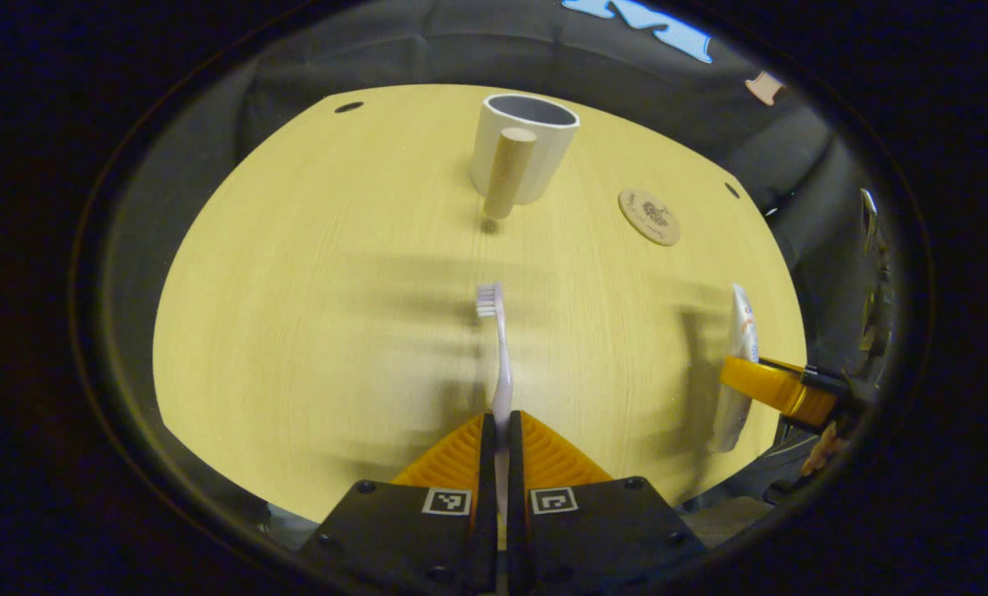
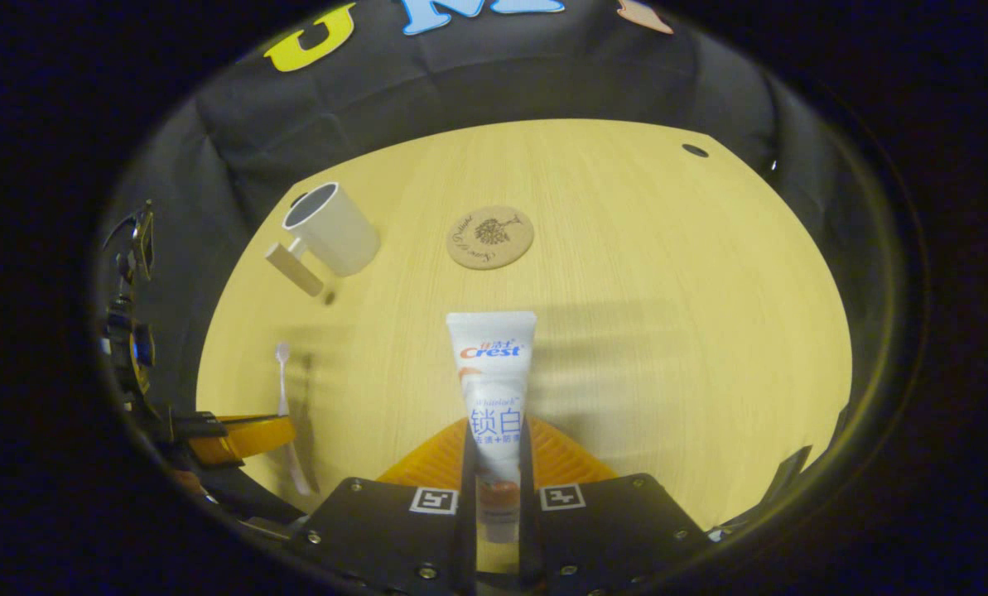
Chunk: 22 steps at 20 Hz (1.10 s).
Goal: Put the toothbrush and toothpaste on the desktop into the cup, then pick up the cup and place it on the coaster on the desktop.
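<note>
Gripping item 1: left gripper (image 1: 500, 430), fingers clenched on the toothbrush (image 1: 499, 356) handle; brush pale, slim, bristle head pointing fwd toward the cup (image 1: 523, 145), held above the desktop (image 1: 295, 331). Seen from the right gripper view, same brush (image 2: 285, 397) stands at far left, in that gripper (image 2: 253, 434).

Item 2: right gripper (image 2: 498, 463), fingers pressed on both sides of the toothpaste (image 2: 494, 389); tube white w/ coloured print, flat crimped end fwd, cap end back between the fingers. In the left gripper view the tube (image 1: 740, 348) shows edge-on at right, in that gripper (image 1: 771, 385).

Item 3: cup, white, upright, open mouth, w/ a wood-coloured peg handle (image 1: 508, 170); interior contents can't tell. Stands toward far side of desktop.

Item 4: coaster (image 2: 490, 237), round, tan, dark engraved motif; lies flat, well apart from cup, to its right in both views. Nothing on it.

Surface: light wood-grain desktop, small dark holes (image 2: 695, 150) near far corners. Surround: black cloth wall (image 2: 460, 74), creased.
</note>
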### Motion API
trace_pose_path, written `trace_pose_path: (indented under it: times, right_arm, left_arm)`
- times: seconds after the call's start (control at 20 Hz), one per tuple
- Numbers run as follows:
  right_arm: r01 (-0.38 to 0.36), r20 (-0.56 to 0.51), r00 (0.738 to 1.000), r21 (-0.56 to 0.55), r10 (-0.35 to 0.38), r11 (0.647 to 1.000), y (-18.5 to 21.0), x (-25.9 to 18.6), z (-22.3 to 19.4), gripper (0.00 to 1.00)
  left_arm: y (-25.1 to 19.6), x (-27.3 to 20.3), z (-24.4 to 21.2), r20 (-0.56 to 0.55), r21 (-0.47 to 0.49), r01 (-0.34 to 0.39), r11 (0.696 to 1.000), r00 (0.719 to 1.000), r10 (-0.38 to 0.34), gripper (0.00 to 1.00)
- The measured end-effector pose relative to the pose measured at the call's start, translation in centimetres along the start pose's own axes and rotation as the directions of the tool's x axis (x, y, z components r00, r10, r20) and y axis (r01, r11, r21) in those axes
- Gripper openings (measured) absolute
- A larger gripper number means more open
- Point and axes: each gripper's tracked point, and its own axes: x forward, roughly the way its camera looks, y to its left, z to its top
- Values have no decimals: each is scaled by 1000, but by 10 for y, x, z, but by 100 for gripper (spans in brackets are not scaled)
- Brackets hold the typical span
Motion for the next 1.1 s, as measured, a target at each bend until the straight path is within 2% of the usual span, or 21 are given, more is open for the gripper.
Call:
trace_pose_path:
  times: [0.3, 0.55, 0.8, 1.1]
  right_arm:
    - [-41, 79, 996, -32, 43, 999, 14, -16, 12, 21]
    - [-61, 149, 986, -74, 71, 995, 26, -26, 27, 21]
    - [-77, 222, 970, -98, 97, 992, 33, -38, 42, 21]
    - [-88, 259, 960, -86, 108, 992, 34, -51, 53, 21]
  left_arm:
    - [0, -29, 26, 170, -9, 22, 1000, 985, -20, 12]
    - [-6, -57, 58, 326, 5, 35, 999, 945, -35, 12]
    - [-11, -78, 93, 480, 6, 54, 999, 876, -50, 12]
    - [-18, -113, 158, 653, 43, 62, 997, 754, -75, 12]
